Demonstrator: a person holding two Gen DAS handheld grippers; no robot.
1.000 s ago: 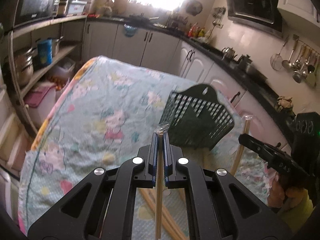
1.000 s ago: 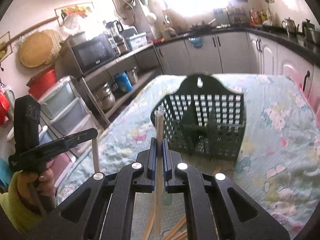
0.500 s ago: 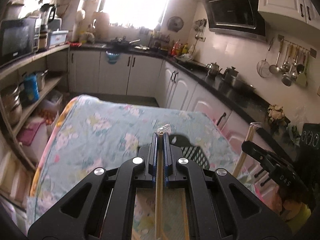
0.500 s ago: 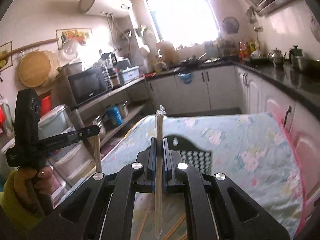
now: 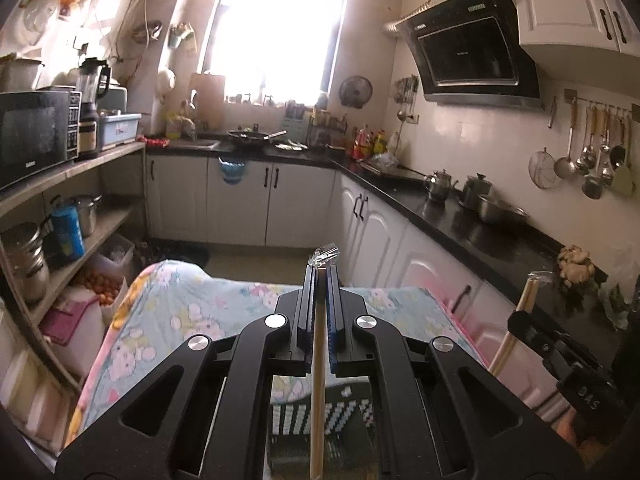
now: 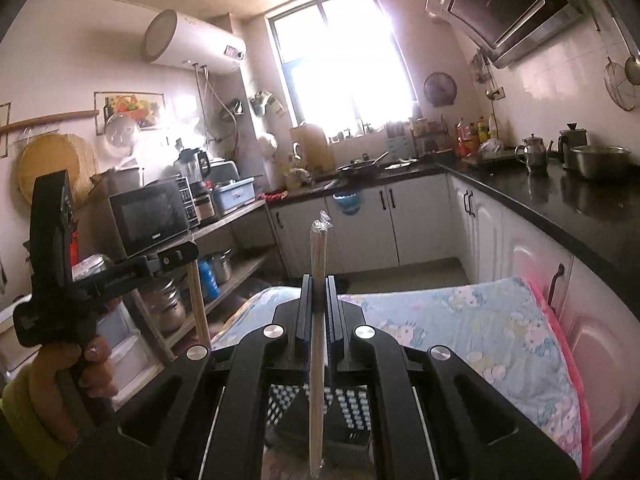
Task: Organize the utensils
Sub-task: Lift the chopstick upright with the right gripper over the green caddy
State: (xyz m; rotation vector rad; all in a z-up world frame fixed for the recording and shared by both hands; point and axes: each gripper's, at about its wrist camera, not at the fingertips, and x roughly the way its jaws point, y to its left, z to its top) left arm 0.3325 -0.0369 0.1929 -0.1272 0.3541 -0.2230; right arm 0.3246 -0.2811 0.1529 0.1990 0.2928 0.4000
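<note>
Left wrist view: left gripper is pinching wrapped chopsticks upright.
Right wrist view: right gripper is clamping another wrapped pair.
Below both: green slotted basket is sitting on the floral tablecloth, under the chopstick ends.
Around: counter is running alongside.

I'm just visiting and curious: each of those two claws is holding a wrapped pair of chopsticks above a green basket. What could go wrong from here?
1. Each gripper, left and right, pinches its long chopsticks at one narrow spot, so they might swivel or slip.
2. The green basket sits low, mostly hidden behind the grippers, so aiming into a compartment could miss.
3. The basket rests on a soft flowered cloth; a nudge might tip it.
</note>
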